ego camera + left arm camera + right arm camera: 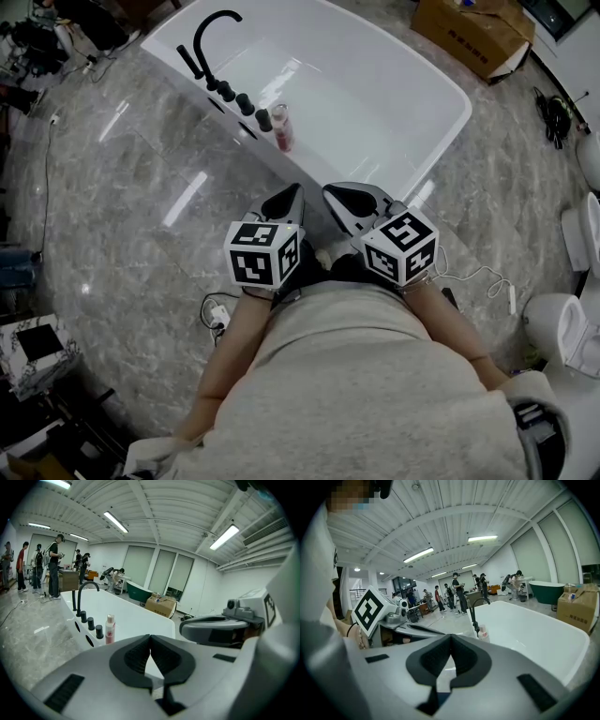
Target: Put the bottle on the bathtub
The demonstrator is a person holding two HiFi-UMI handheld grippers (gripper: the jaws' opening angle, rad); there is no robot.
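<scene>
Left gripper (150, 641): pads pressed together, nothing between them. Right gripper (450, 641): the same, closed and empty. Both are held close in front of the person, side by side, tips toward the tub (441, 141), well short of it.

Bottle (282, 127): stands upright on the tub's near rim, just beside the last of the black knobs (244, 101), with the arched faucet (208, 37) further along. Neither gripper touches it. Judged: it already sits where the task wants it.

Handling (judged): small, slim, pale cap over a pinkish body. Probably light plastic, fairly stiff, smooth-walled and so prone to slip. It is tall for its foot and would tip easily. Best hold is mid-body, below the cap, jaws square across it.

Surface: the rim is narrow, glossy and white, so there is little margin either side. Floor (141, 187): polished grey stone, with a cable (478, 274) lying on it.

Room: a box (473, 33) beyond the tub. People (54, 564) stand far off under strip lights.
</scene>
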